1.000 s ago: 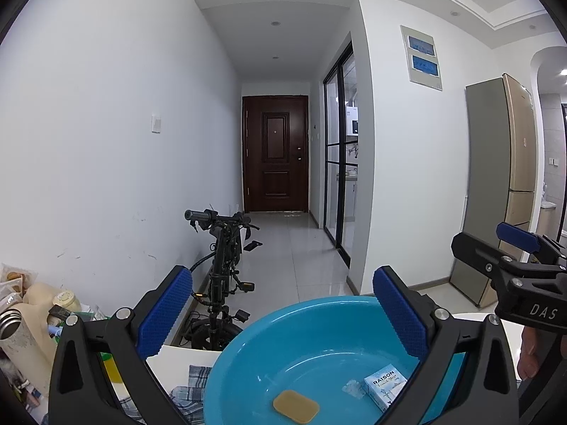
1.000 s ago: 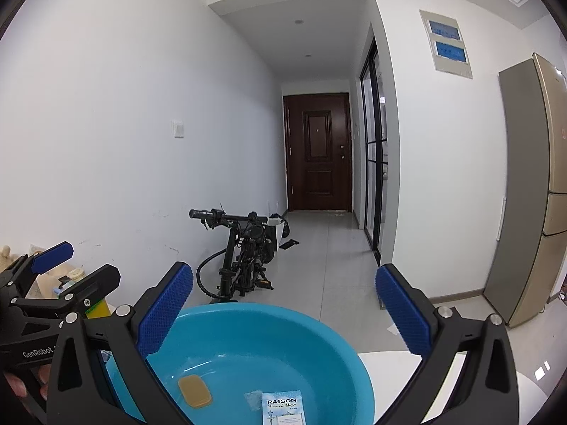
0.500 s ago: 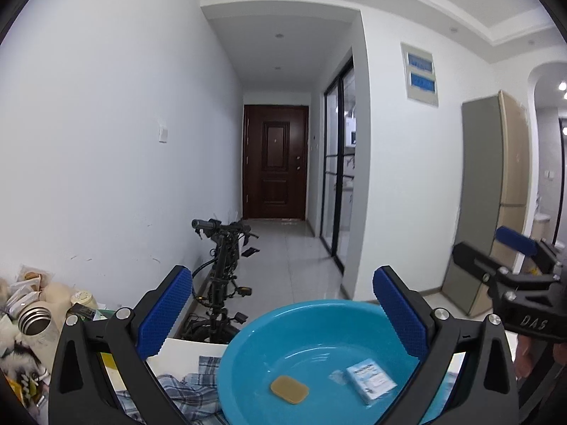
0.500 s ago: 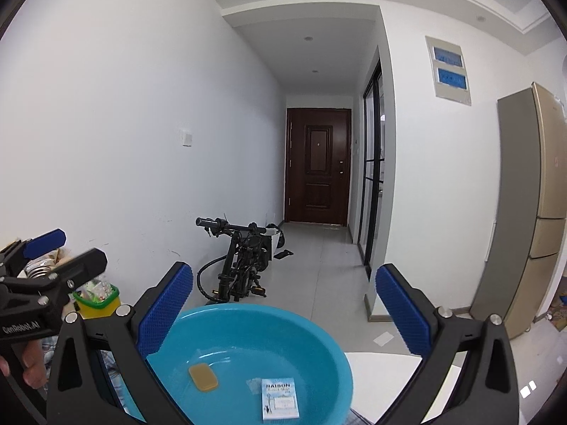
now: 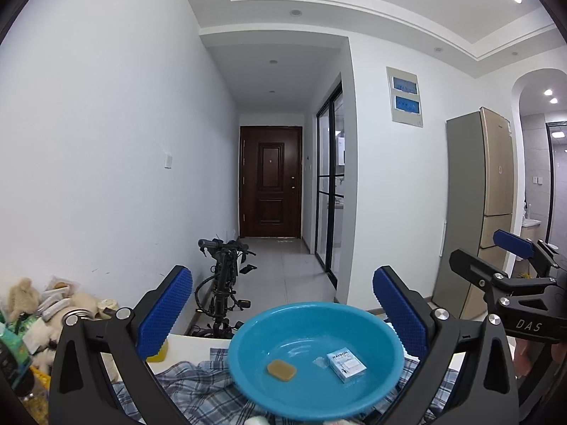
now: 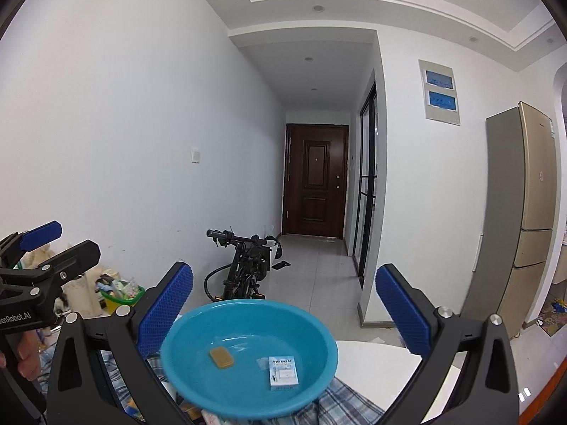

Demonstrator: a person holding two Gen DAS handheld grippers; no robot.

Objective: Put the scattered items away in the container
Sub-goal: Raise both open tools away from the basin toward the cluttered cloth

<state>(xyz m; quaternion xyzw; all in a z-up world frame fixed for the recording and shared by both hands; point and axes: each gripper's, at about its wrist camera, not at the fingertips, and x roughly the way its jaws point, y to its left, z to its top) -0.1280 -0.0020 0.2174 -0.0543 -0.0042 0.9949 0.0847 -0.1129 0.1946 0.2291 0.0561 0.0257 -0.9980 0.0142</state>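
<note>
A blue plastic basin point(image 5: 248, 340) stands on a plaid cloth point(image 5: 198, 386) on a white table; it also shows in the right wrist view point(image 6: 319, 333). Inside lie a tan soap bar point(image 5: 281, 369) point(image 6: 221, 357), a small blue-white box point(image 5: 346, 364) point(image 6: 282, 372) and a bit of clear wrapper point(image 5: 320, 362). My left gripper point(image 5: 281, 313) is open and empty, held above and behind the basin. My right gripper point(image 6: 283, 310) is open and empty, likewise above the basin. Each gripper shows at the edge of the other's view.
A folded bicycle point(image 5: 223, 290) stands on the floor beyond the table. Plush toys, a steel flask and packets point(image 5: 42, 315) pile up at the left. A green basket of clutter point(image 6: 120, 292) sits left. A fridge point(image 5: 478, 212) stands right. A yellow item point(image 5: 157, 354) lies near the left finger.
Both grippers have risen and pulled back from the basin, so it looks smaller and more of the plaid cloth and ceiling shows. Both stay open.
</note>
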